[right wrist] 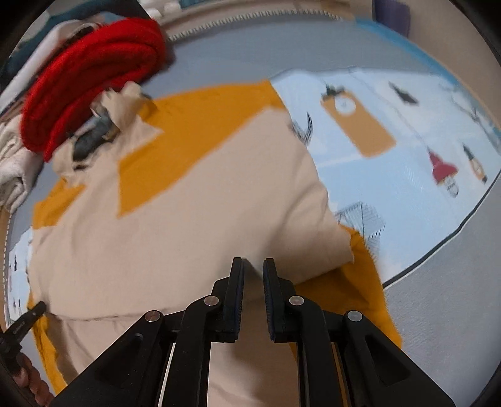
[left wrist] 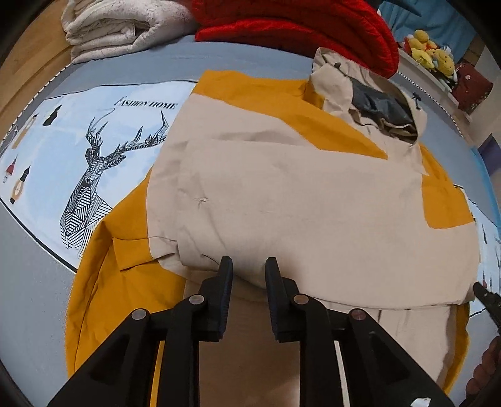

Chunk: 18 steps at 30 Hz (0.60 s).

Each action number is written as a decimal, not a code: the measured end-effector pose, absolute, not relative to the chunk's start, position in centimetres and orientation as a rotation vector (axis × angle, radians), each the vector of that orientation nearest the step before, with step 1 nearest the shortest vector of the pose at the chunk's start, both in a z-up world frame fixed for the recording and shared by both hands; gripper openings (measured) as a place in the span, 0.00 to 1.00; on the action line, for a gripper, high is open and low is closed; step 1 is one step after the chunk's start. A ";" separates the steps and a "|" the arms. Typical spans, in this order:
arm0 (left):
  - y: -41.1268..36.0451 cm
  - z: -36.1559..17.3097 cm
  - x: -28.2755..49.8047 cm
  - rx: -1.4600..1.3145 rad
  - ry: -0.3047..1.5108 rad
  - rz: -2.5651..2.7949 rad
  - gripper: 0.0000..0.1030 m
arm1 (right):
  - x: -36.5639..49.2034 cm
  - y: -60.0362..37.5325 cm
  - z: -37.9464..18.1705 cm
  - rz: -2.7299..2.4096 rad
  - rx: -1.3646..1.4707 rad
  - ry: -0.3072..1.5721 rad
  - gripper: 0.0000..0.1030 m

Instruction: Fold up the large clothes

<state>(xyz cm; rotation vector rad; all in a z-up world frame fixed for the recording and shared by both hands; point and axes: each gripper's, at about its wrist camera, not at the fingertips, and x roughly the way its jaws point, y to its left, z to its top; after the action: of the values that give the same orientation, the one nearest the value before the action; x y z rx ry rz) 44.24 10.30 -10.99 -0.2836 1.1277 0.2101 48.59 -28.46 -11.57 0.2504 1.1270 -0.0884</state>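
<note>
Jacket [left wrist: 281,194] fills frame centre on bed [left wrist: 34,281], long axis running up-frame to hood. Your left tongs [left wrist: 249,266] and right tongs [right wrist: 253,266] both narrowly gapped, empty, at near hem.

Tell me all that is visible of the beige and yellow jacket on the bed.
The jacket is of thin, smooth-looking cloth, beige with mustard-yellow panels. It lies flat on the printed bedsheet, partly folded, both sleeves laid across the body. Its hood with dark lining points toward the red knit. The left gripper and right gripper are open at its near hem, apparently not pinching it.
</note>
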 end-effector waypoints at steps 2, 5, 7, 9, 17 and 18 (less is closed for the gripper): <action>9.9 -10.3 43.8 -0.278 1.113 0.201 0.20 | 48.0 -27.9 -9.6 -0.068 0.227 1.070 0.14; 9.4 -9.5 43.1 -0.267 1.095 0.180 0.22 | 47.1 -27.1 -7.3 -0.051 0.186 1.006 0.14; 9.0 -9.0 42.6 -0.252 1.085 0.169 0.22 | 46.2 -26.8 -5.8 -0.042 0.152 0.968 0.14; 8.7 -8.5 42.1 -0.237 1.071 0.158 0.22 | 45.2 -26.5 -4.8 -0.038 0.117 0.948 0.14; 7.4 -6.5 40.7 -0.174 0.992 0.126 0.22 | 41.9 -26.0 -3.8 -0.054 -0.017 0.938 0.14; 7.1 -6.2 40.7 -0.158 0.978 0.117 0.22 | 41.6 -26.3 -3.7 -0.051 -0.009 0.945 0.14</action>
<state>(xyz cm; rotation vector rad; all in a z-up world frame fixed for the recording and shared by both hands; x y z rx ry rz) 40.66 7.06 -6.23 -0.1579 0.9778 0.1169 41.57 -26.34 -3.72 -0.0093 0.9448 -0.0513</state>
